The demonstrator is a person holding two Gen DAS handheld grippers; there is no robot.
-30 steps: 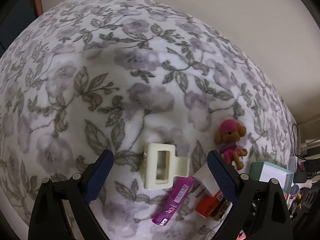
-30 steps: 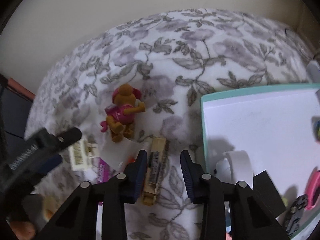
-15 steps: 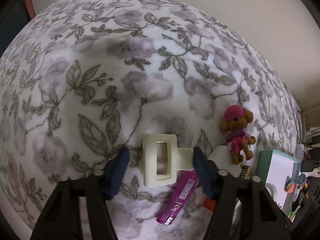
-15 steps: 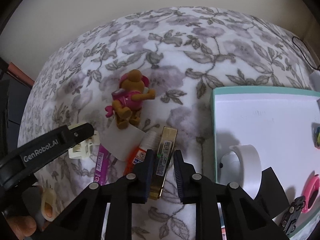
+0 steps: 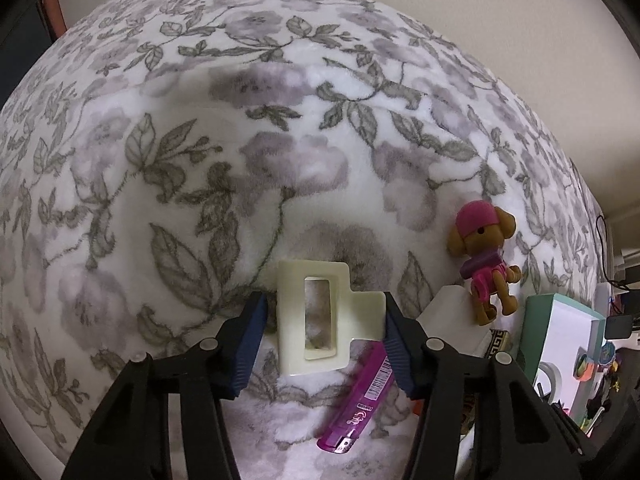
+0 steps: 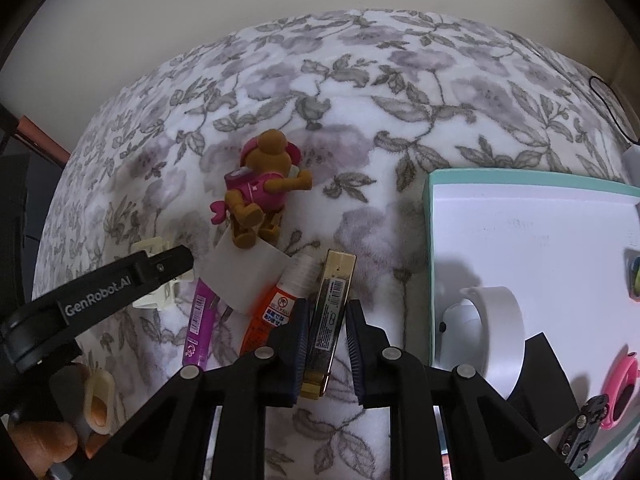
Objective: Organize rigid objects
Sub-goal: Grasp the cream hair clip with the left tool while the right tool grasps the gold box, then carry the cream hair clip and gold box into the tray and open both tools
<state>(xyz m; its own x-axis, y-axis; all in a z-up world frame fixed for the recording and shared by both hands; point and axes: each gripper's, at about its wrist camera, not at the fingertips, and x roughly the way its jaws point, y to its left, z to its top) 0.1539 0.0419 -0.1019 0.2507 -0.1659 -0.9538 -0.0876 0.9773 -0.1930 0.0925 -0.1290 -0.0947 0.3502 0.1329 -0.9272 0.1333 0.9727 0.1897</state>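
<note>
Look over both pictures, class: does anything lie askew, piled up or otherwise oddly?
Yes. Beside the tray, loose things overlap on the blanket: the toy dog lies toppled with its feet on a white card, and that card covers parts of the purple lighter and glue tube. Nothing looks spilled or broken.

On the floral blanket (image 5: 304,128): one cream hair claw clip (image 5: 316,316), one toy dog figure (image 6: 260,188) in pink outfit, one purple lighter (image 6: 198,320), one orange glue tube (image 6: 276,308), one gold rectangular case (image 6: 330,312) with a barcode label, one white card (image 6: 248,276) lying under the dog's feet. One teal-rimmed white tray (image 6: 520,188). In the tray: one roll of white tape (image 6: 496,332), one black square piece (image 6: 540,360), one pink ring-shaped item (image 6: 620,396), one small dark toy car (image 6: 584,436); other small bits at the tray's right edge too cut off to count. Two grippers in view.
</note>
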